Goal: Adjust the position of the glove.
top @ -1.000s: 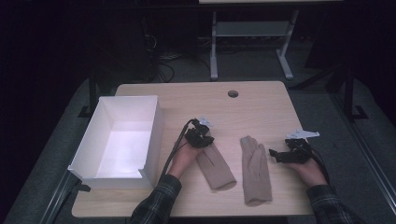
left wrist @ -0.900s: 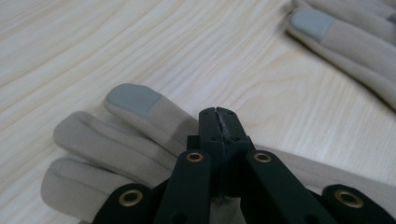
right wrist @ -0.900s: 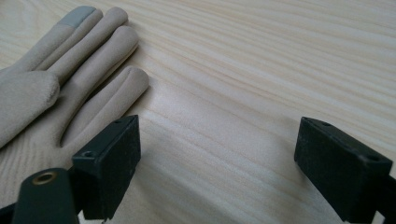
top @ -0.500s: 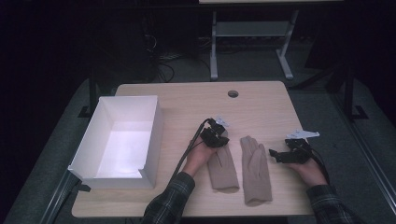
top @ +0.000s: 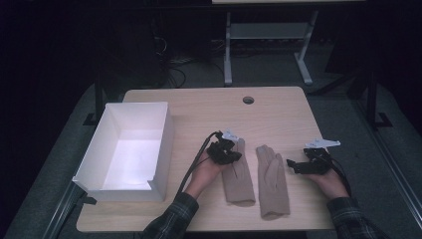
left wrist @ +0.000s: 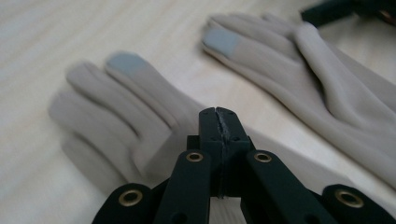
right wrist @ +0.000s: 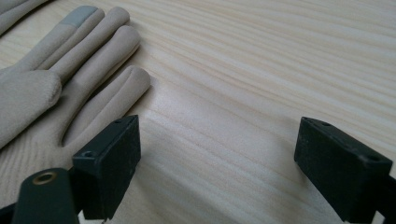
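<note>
My left gripper (left wrist: 217, 116) has its jaws pinched shut, empty I think, right over the left beige knit glove (top: 238, 172) lying flat on the pale wooden table (top: 278, 114). My right gripper (right wrist: 217, 163) sits wide open beside the right beige glove (top: 272, 181).

I'm holding my left gripper (top: 230, 152) over the left glove (top: 238, 174), just by its fingers. My right gripper (top: 298, 166) is sitting beside the right glove (top: 272, 181). A white box (top: 161, 144) is standing at the table's (top: 209, 107) left.
</note>
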Motion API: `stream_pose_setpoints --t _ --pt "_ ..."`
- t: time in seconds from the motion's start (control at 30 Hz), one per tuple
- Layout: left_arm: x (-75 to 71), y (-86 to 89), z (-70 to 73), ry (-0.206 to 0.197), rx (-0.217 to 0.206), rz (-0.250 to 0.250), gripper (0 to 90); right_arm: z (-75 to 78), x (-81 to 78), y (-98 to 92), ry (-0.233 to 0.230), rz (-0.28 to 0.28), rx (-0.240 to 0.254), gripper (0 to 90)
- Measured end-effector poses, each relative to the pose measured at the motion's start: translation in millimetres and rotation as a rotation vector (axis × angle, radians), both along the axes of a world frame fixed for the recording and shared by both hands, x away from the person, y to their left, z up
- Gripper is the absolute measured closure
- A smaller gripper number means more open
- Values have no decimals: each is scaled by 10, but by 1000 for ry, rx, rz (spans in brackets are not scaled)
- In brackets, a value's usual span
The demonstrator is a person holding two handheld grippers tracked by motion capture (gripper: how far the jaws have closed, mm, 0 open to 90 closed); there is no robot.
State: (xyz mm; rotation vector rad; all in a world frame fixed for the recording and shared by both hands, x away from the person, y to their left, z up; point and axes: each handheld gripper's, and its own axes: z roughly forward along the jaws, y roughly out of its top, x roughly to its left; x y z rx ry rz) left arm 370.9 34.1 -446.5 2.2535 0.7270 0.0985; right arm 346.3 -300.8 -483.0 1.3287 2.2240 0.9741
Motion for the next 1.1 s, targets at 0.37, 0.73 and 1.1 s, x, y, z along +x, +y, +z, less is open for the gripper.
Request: stream_pose_setpoints --t 0.37,0.73,1.1 --pt "-593 137 -93 49 35 -121 897 0 0 1 0 0 0 141" --pt "-747 363 -108 49 80 -134 897 0 -1 2 0 -1 0 141" --pt "-533 536 126 -34 14 19 721 0 -1 2 0 -1 -1 141"
